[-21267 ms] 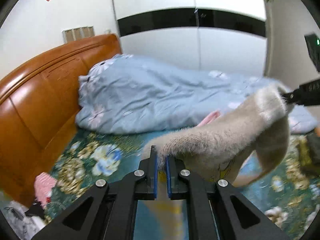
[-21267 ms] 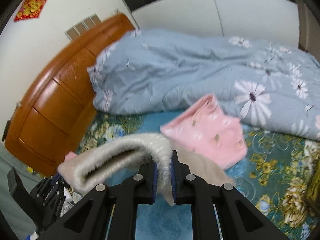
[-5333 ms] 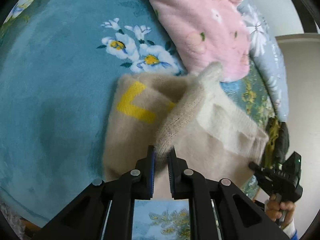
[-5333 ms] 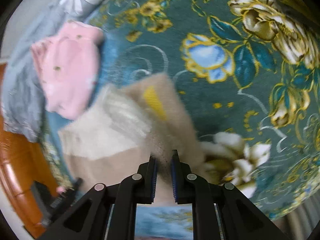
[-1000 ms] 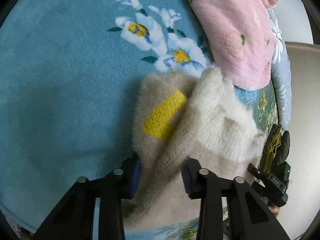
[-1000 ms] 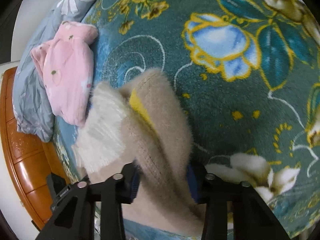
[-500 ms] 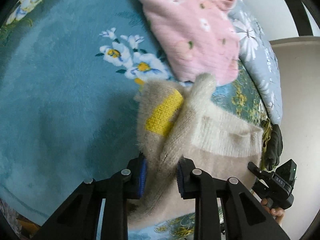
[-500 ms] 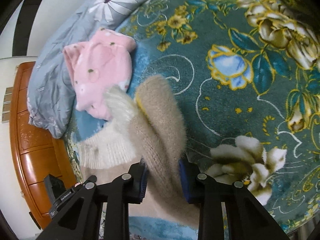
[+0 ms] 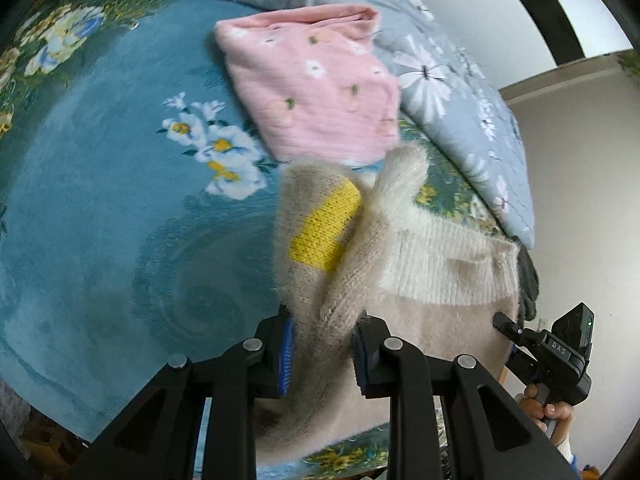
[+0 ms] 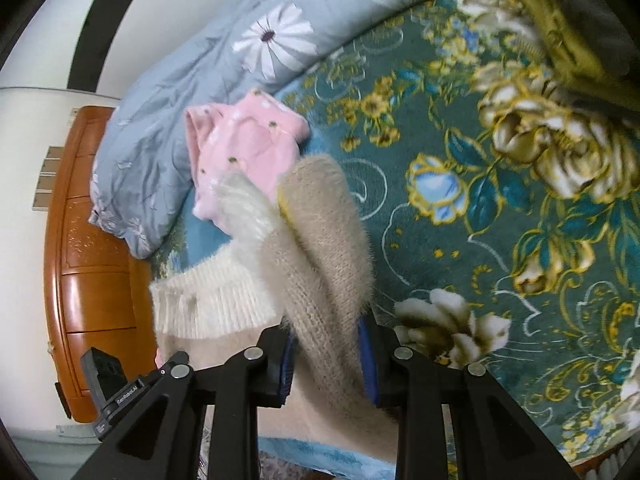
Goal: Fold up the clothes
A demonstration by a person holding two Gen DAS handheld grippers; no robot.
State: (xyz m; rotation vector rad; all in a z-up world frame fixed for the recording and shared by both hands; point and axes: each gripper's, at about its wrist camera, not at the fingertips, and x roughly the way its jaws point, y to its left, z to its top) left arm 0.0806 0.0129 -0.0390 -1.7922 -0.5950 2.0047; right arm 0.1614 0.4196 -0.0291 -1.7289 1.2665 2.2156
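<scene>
Yellow patch (image 9: 326, 227) on the fuzzy beige sweater (image 9: 360, 272) only shows properly from the left cam. Left gripper (image 9: 324, 354) and right gripper (image 10: 326, 362) both sit spread, loosely straddling its folded ridge beside the pink fleece (image 9: 316, 104).

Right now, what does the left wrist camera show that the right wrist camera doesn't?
Only the left view shows the sweater's yellow patch broadly, the right gripper and the hand holding it. Only the right view shows the wooden headboard and big gold flowers on the bedspread. Both show the beige sweater, the folded pink garment and the grey floral quilt.
</scene>
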